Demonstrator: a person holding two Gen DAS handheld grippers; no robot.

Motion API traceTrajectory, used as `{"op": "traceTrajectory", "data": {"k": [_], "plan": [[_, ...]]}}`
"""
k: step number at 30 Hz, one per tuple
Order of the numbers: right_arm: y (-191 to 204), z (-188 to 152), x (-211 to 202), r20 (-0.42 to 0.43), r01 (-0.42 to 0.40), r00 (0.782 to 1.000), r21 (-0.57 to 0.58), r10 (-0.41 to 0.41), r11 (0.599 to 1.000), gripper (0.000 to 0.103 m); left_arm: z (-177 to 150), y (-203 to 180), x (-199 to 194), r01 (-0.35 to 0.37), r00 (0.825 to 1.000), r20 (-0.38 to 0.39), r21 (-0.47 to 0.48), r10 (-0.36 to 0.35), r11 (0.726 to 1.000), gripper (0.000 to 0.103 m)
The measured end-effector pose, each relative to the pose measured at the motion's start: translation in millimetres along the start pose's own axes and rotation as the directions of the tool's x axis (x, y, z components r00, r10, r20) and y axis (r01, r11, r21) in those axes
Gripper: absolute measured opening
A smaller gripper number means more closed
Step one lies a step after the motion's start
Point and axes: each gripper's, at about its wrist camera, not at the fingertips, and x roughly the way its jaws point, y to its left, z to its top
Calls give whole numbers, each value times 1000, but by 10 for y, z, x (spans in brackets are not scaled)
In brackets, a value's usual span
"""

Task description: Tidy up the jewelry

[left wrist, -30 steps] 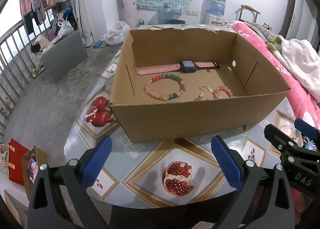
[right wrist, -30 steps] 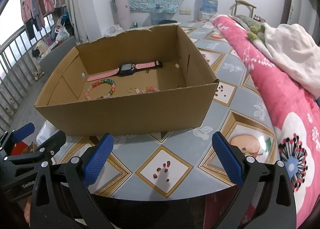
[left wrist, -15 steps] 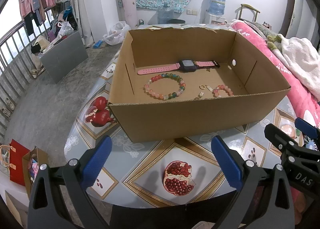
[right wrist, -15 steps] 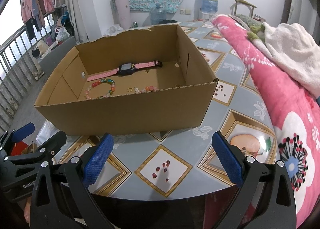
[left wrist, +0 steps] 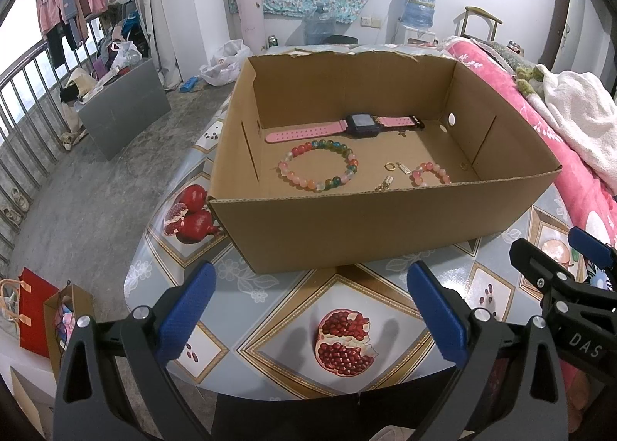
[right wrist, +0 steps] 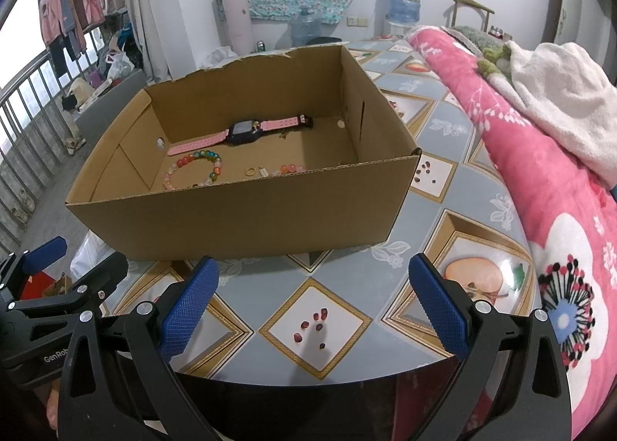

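The cardboard box [left wrist: 370, 225] sits on the table [left wrist: 270, 298], the pink watch [left wrist: 343, 126] along its far wall. The large bead bracelet [left wrist: 318, 165] lies nearer, the small bracelet [left wrist: 430, 173] beside it, then 1 tiny ring [left wrist: 390, 166]. The left gripper [left wrist: 308, 306] and right gripper [right wrist: 310, 300] hover outside the box, fingers spread wide, empty. Risk: fingers clipping the near wall, or the ring slipping.
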Motion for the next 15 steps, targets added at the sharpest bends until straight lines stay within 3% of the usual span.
{"op": "traceTrajectory", "data": {"k": [15], "plan": [[11, 2, 7, 0, -1, 1000, -2, 1, 1000, 95, 5, -1, -4, 0, 1000, -1, 0, 0, 1000, 98]]}}
